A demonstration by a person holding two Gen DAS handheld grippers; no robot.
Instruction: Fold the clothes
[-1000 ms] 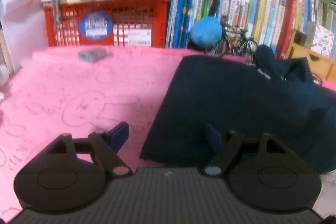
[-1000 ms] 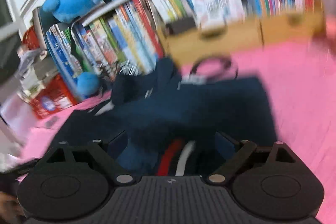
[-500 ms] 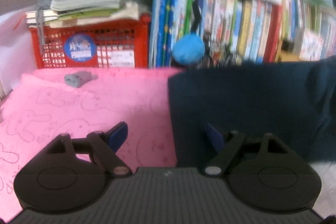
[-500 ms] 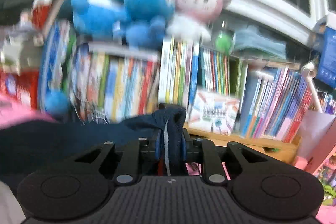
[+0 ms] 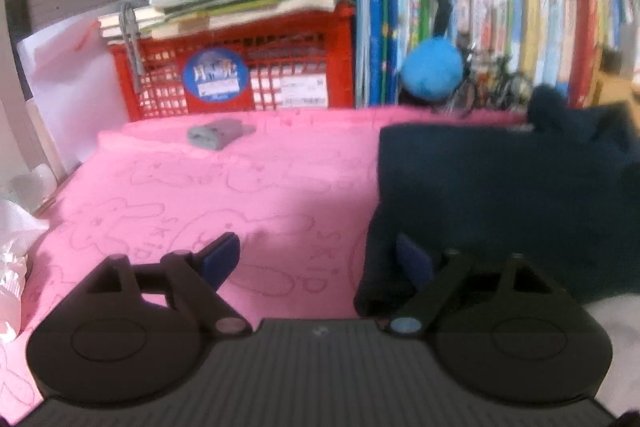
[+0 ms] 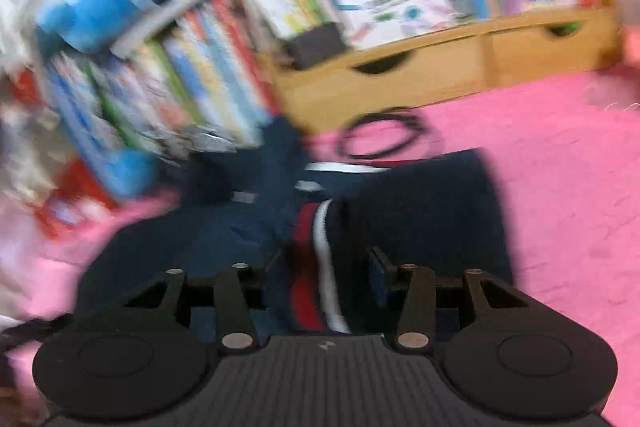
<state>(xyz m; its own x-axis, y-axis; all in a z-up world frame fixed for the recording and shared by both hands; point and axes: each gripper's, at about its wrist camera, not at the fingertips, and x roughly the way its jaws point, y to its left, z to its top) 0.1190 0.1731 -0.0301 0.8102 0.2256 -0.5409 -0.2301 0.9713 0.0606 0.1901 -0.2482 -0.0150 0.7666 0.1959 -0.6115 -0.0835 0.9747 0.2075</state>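
Observation:
A dark navy garment lies on the pink blanket, at the right of the left wrist view. My left gripper is open and empty, its right finger over the garment's near left corner. In the blurred right wrist view the same garment lies folded over, with a red and white striped band running between my fingers. My right gripper stands partly open just above that band, which lies loose between the jaws.
A red crate with stacked papers and a row of books line the far edge. A small grey cloth lies on the blanket. A wooden drawer unit and a black cable loop sit beyond the garment.
My right gripper held the striped band up high half a second ago; now it is down over the garment with the jaws apart. The left gripper shifted slightly and stayed open.

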